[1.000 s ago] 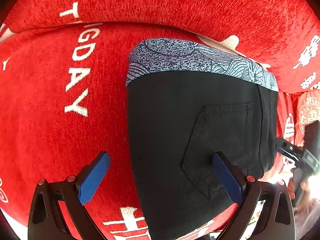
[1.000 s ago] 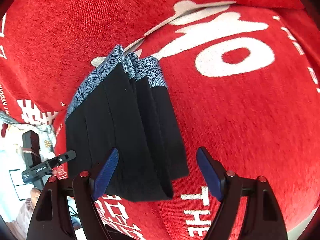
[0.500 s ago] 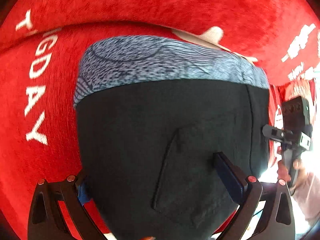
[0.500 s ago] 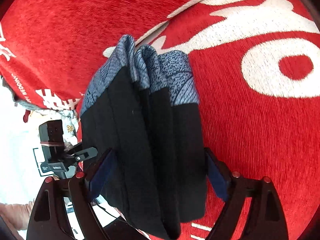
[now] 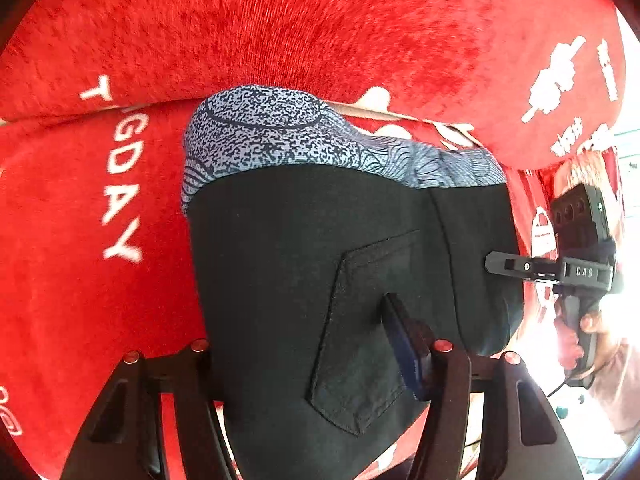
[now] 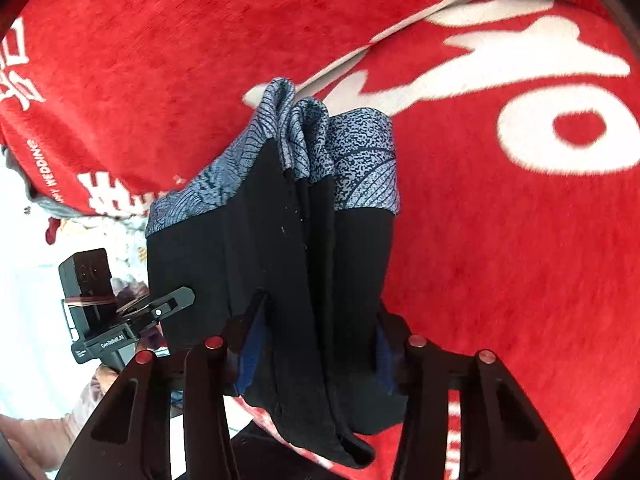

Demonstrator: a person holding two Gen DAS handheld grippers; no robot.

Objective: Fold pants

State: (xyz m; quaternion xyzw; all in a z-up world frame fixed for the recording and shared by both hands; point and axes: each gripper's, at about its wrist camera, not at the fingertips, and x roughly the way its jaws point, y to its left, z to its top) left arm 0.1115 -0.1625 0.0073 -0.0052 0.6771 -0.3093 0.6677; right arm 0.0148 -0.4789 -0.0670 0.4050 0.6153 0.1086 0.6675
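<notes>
1. Two grippers hold one folded bundle of black pants above a red cover.
2. Long axis: in both wrist views it runs 6 to 12 o'clock, with the blue patterned waistband at 12.
3. Left gripper: fingers have just closed, clamping the pants at the back pocket.
4. Right gripper: fingers have just closed on the layered fold edges.
5. Legible text: cover "DAY", "WEDDING"; right gripper body "DAS"; left gripper body "GenRobot.AI".
</notes>
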